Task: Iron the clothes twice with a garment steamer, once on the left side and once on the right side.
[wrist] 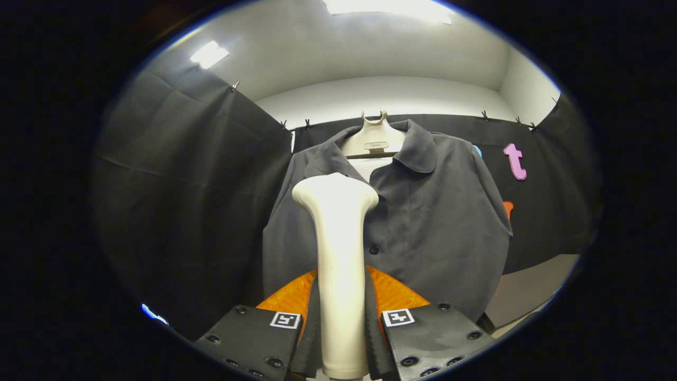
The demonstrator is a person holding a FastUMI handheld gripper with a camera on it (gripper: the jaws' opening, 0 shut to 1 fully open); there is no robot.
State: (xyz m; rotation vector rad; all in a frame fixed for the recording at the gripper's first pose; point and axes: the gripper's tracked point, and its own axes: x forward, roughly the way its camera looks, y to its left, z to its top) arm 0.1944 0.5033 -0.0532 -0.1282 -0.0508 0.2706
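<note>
Here's the garment steamer (pixel 341 264), standing upright right between the two fingers, its pale handle rising from the grip and flaring into a wider head at the top. The gripper (pixel 341 338) is pinching that handle, one finger pressed against each flank, so the steamer sits firmly clamped. The head is up at about chest height on the shirt (pixel 433 222), over the left front panel and just beside the button line; whether it touches the cloth I cannot tell.

The shirt hangs straight ahead of the fingers, dark grey, short-sleeved, collar spread open, with one dark button (pixel 374 248) showing just to the right of the steamer's neck. It hangs on a pale hanger (pixel 374 138), whose hook pokes up above the collar.

Beyond the shirt, black cloth walls (pixel 195 211) close the booth on both sides and behind, clipped along a line at the top with small clips (pixel 307 125). Above that, a plain white wall and ceiling, with bright ceiling lights (pixel 210 54). Off to the right, past the shirt's hem and lower down, a grey surface (pixel 529 288) shows.
</note>
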